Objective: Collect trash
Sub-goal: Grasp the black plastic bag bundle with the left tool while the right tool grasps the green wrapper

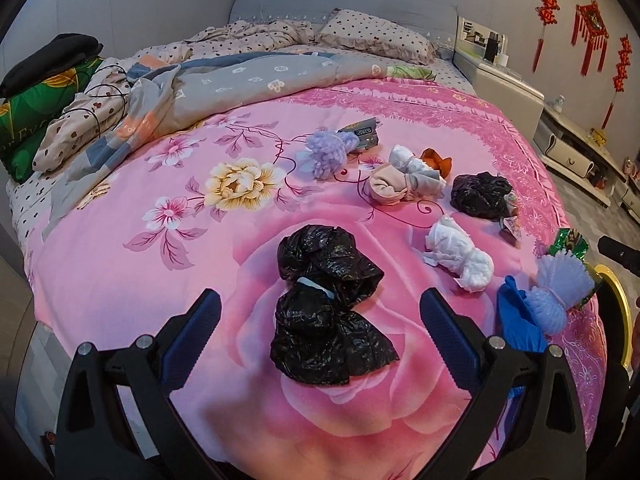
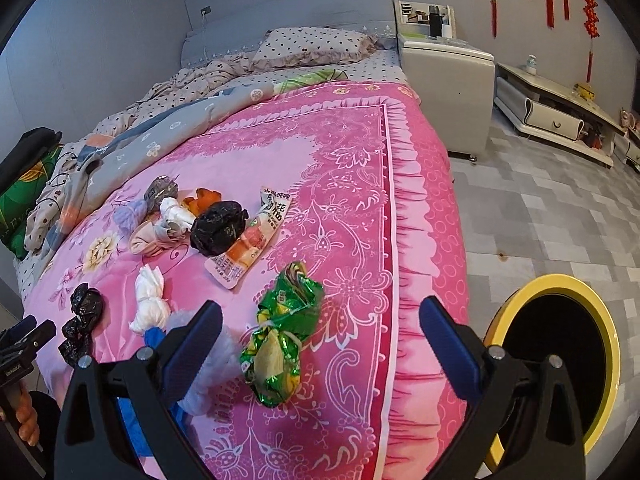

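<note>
Trash lies scattered on a pink floral bedspread [image 1: 160, 264]. My left gripper [image 1: 320, 312] is open, its blue fingers on either side of a crumpled black plastic bag [image 1: 328, 304] without touching it. Beyond lie a white wad [image 1: 460, 256], another black bag [image 1: 480, 194], a purple pom-pom [image 1: 324, 154] and a blue glove [image 1: 516, 316]. My right gripper [image 2: 320, 320] is open above a crumpled green wrapper [image 2: 284, 332]. A yellow-rimmed bin [image 2: 560, 344] with a black liner stands on the floor at the bed's right edge.
A pink snack packet [image 2: 248, 240] and an orange scrap [image 2: 200, 198] lie farther up the bed. Rumpled grey and dotted bedding [image 1: 224, 80] covers the far half. A white bedside cabinet [image 2: 448, 80] and low TV stand [image 2: 560, 112] sit to the right over a grey floor.
</note>
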The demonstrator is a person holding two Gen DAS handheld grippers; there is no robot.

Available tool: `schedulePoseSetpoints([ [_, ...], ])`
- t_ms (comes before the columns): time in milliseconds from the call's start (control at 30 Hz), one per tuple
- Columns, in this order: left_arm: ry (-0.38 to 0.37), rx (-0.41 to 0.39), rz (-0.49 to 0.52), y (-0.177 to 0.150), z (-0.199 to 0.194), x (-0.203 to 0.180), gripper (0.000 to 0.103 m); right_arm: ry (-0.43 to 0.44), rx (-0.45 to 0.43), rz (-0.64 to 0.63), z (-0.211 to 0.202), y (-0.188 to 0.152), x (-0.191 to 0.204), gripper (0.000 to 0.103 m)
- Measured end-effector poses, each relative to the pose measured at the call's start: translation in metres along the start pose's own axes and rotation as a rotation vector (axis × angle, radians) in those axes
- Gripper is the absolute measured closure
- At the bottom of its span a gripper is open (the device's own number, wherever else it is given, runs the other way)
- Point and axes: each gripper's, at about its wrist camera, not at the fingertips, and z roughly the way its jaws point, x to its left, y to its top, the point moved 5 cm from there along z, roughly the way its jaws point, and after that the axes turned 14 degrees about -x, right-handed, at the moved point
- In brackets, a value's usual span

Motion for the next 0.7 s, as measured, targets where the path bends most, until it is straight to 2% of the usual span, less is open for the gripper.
schedulePoseSetpoints([
  [133, 0.035, 0.002, 0.042, 0.004, 0.012, 0.002, 0.007, -0.007, 0.048, 0.023, 0.016, -0.002, -0.003, 0.008],
  [300, 0.032, 0.022, 0.056, 0.004, 0.031, 0.002, 0.007, -0.017, 0.056, -0.003, 0.026, -0.004, 0.005, 0.008],
  [467, 0.005, 0.044, 0.052, -0.001, 0.048, 0.0, 0.007, -0.016, 0.066, -0.007, 0.037, -0.007, 0.008, 0.008],
  [600, 0.002, 0.044, 0.083, -0.004, 0.058, -0.004, 0.008, -0.009, 0.041, -0.014, 0.04, -0.008, 0.01, 0.008],
  [700, -0.036, 0.052, 0.072, -0.007, 0.063, -0.009, 0.007, 0.003, 0.038, -0.011, 0.042, -0.009, 0.012, 0.008],
])
